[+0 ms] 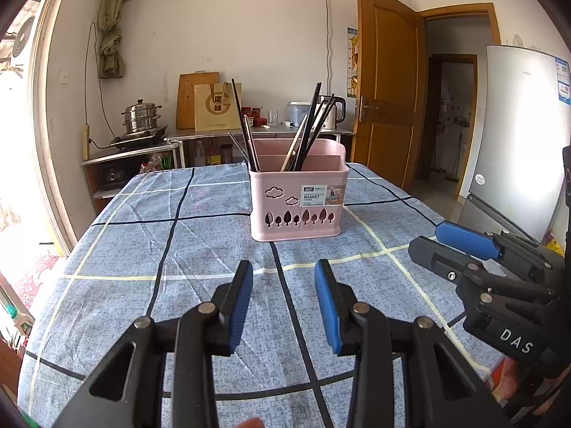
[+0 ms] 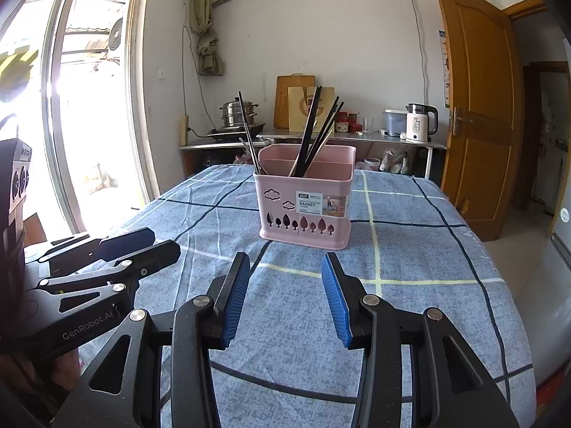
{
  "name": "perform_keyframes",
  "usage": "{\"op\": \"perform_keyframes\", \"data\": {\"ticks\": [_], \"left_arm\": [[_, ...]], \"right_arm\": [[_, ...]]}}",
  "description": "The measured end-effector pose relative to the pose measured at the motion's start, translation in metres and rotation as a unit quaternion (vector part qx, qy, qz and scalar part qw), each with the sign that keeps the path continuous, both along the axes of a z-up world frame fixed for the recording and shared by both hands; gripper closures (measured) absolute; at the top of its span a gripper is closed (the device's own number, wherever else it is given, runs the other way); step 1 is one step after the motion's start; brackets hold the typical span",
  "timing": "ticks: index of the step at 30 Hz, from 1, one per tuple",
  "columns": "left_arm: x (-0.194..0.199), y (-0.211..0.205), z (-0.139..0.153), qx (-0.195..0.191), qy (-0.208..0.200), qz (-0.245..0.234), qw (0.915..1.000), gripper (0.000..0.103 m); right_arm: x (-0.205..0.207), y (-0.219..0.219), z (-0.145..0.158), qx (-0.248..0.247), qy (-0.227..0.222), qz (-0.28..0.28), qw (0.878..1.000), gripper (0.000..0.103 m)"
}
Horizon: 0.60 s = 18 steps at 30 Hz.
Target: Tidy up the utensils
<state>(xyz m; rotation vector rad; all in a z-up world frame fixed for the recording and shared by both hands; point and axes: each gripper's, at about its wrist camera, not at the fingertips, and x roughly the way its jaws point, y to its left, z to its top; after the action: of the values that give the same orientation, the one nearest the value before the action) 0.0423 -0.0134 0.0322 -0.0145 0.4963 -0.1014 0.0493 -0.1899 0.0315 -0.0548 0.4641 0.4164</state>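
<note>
Spread over the table, a blue checked cloth (image 1: 150, 249) is filling your left wrist view. You are holding the left gripper (image 1: 283, 285) released, nothing between its blue pads. Ahead, a pink plastic basket (image 1: 298, 207) is standing upright, holding dark chopsticks (image 1: 310, 125).

From your right wrist view, the right gripper (image 2: 285, 281) is also hanging released and empty, the basket just beyond.

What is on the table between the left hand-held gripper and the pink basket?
Nothing but bare blue checked tablecloth. In the left wrist view, the stretch from the left hand-held gripper to the pink basket holds no objects.
</note>
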Motion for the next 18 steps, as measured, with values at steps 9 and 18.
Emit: {"op": "perform_keyframes", "data": {"ticks": [9, 18], "left_arm": [[0.0019, -0.0001, 0.0006, -0.002, 0.001, 0.001, 1.0000, 0.065], [0.0019, -0.0011, 0.0001, -0.001, 0.001, 0.001, 1.0000, 0.065]], "right_arm": [[-0.0003, 0.0000, -0.0008, 0.001, 0.002, 0.002, 1.000, 0.060], [0.0006, 0.0000, -0.0008, 0.002, 0.003, 0.001, 1.000, 0.060]]}}
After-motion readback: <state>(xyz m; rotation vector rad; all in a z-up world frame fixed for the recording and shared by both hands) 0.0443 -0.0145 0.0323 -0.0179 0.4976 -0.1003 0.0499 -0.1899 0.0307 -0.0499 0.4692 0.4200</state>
